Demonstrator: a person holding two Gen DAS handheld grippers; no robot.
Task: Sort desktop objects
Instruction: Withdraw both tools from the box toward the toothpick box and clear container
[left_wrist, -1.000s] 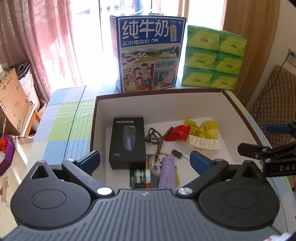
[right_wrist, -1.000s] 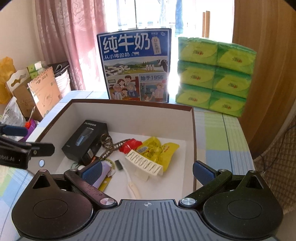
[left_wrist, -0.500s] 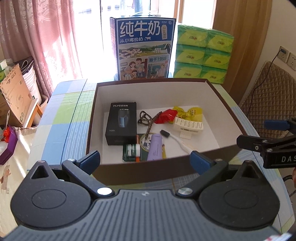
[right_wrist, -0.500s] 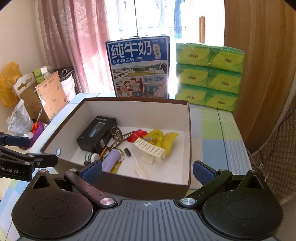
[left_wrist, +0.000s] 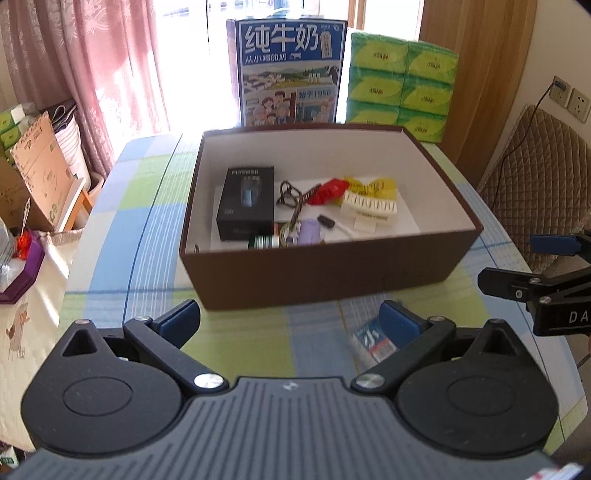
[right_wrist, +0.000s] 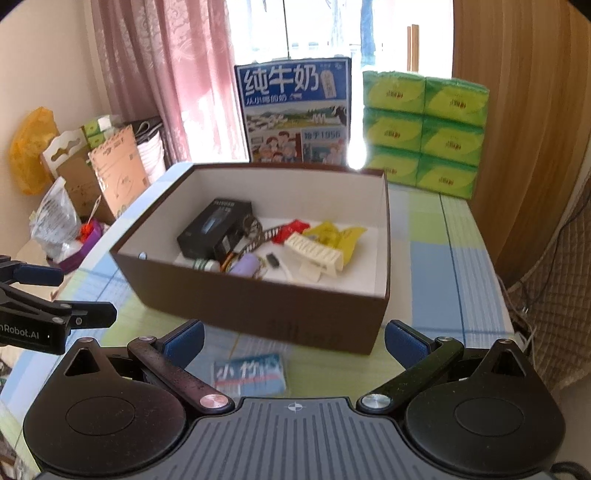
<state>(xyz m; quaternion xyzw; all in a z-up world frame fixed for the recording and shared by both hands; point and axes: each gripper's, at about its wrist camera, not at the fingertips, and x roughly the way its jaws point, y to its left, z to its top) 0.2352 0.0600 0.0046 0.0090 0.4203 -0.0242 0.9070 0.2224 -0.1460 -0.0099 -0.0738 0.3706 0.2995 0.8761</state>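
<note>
Both hand-held grippers gape above a blue packet (right_wrist: 250, 373).

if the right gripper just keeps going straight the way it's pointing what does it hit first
Most likely the brown box: its near wall fills the line ahead of the open right gripper. The small blue packet lies lower on the tablecloth, probably beneath that line, though depth is unclear.

box (left_wrist: 325, 273): brown outside, white inside
tablecloth (left_wrist: 122, 236): blue, green and white checks
shaver carton (left_wrist: 246, 202): black, blue picture
snack packets (left_wrist: 373, 184): red, yellow
tube (right_wrist: 245, 264): lilac
tissue packs (right_wrist: 424, 133): green, yellow ovals
milk carton (left_wrist: 290, 72): blue, white lettering
curtain (left_wrist: 92, 74): pink
</note>
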